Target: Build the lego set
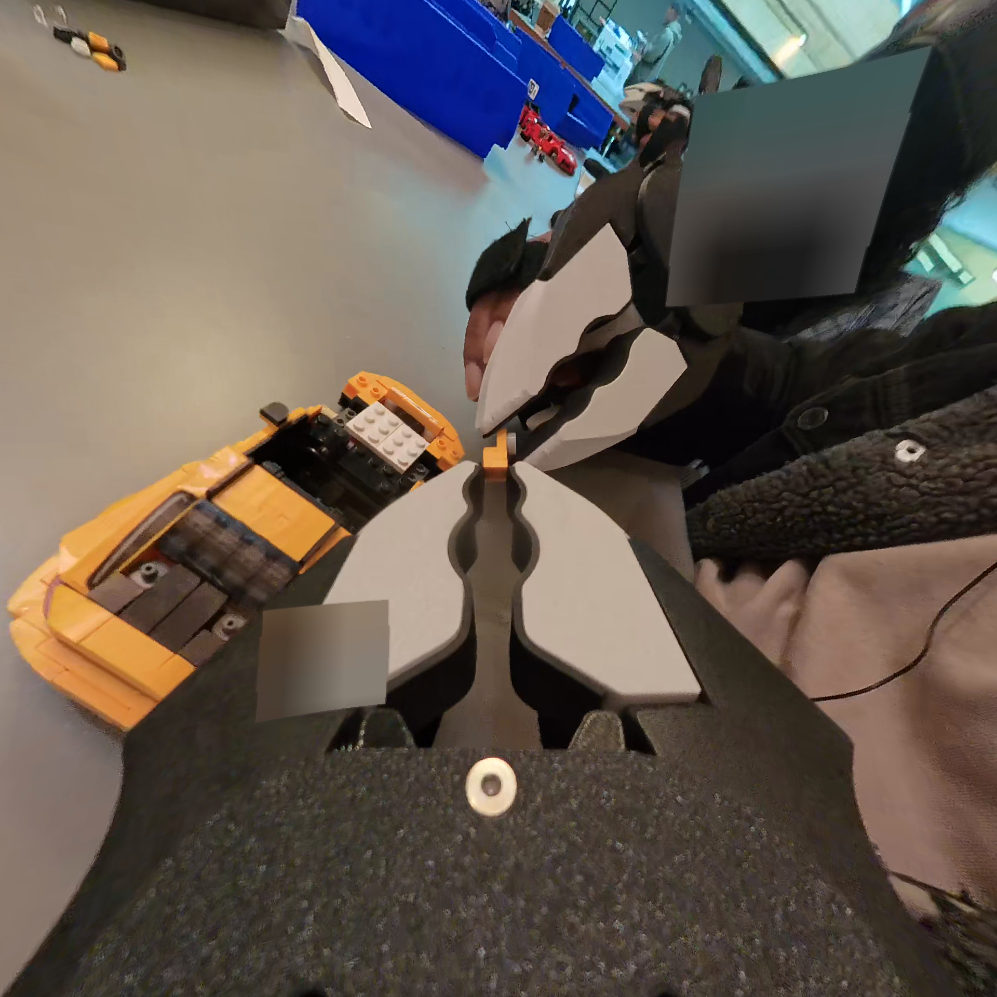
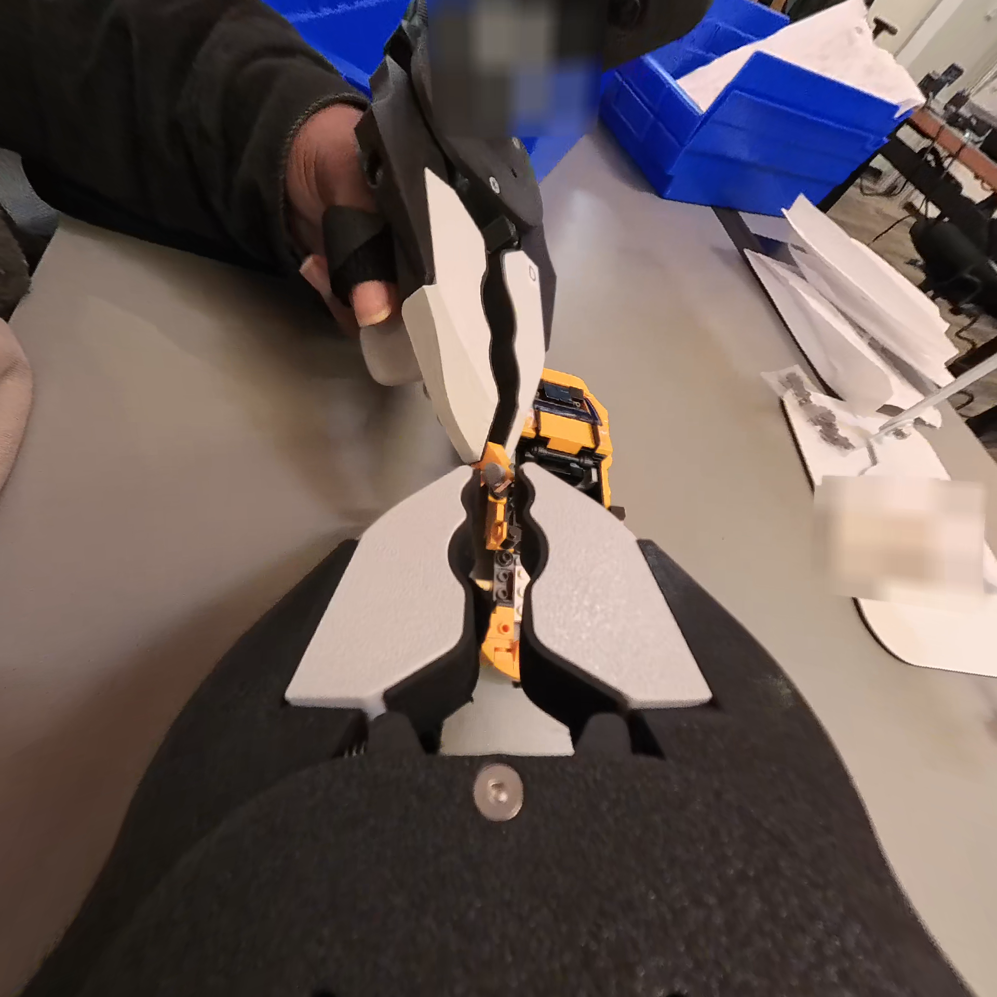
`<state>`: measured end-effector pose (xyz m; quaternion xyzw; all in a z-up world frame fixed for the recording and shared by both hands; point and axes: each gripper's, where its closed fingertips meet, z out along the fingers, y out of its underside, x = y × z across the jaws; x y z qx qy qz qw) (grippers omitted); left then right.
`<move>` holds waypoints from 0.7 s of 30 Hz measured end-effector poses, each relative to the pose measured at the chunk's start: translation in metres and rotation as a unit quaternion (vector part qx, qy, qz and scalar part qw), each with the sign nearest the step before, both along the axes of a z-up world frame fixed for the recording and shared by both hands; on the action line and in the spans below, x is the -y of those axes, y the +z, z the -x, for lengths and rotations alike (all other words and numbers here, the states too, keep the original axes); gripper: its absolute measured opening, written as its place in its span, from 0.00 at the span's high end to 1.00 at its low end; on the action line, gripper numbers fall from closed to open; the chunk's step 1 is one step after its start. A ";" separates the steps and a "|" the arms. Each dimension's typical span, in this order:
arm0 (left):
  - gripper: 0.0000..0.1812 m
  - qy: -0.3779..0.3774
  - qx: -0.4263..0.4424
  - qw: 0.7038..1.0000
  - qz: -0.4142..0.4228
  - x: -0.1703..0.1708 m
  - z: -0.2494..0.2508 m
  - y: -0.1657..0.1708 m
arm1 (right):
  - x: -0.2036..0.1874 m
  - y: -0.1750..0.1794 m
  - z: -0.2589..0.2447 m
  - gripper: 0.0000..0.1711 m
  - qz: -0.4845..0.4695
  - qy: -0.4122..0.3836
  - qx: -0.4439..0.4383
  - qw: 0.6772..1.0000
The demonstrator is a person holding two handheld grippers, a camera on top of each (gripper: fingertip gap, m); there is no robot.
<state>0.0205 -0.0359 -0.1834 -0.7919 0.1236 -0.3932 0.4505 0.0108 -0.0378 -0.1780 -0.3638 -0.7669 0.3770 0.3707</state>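
Observation:
An orange Lego car [image 1: 162, 566] with an open black and grey middle lies on the grey table [image 1: 216, 243], to the left of both grippers. My left gripper [image 1: 495, 470] is shut on a small orange piece [image 1: 495, 458] and holds it above the table. My right gripper [image 1: 504, 443] comes in from the upper right, tip to tip with the left one, and its fingertips close on a small grey piece [image 1: 510, 442] at the orange piece. In the right wrist view, my right gripper [image 2: 494, 473] pinches the grey piece [image 2: 496, 475]. The left gripper [image 2: 488, 452] comes down from above, and the car [image 2: 572, 431] lies behind.
Blue bins [image 1: 431, 70] stand along the table's far side [image 2: 755, 135]. White paper sheets [image 2: 863, 323] and a clear bag of small parts [image 2: 820, 415] lie at the right. Loose orange and black pieces [image 1: 91, 46] lie far off. A red Lego car [image 1: 545, 140] stands by the bins. My two grippers' fingertips are within a few centimetres of each other.

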 end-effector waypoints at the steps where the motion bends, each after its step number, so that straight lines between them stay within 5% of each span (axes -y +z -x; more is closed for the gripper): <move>1: 0.96 -0.002 -0.017 1.000 -0.010 0.000 -0.001 0.000 | 0.000 0.000 -0.001 0.94 -0.003 0.002 -0.002 1.000; 12: 0.96 -0.015 -0.178 0.973 -0.146 0.004 -0.004 0.010 | 0.004 0.005 -0.006 0.94 0.030 0.023 -0.001 0.999; 21: 0.95 -0.016 -0.171 0.974 -0.148 0.005 -0.005 0.011 | 0.005 0.008 -0.007 0.94 0.021 0.028 -0.015 0.999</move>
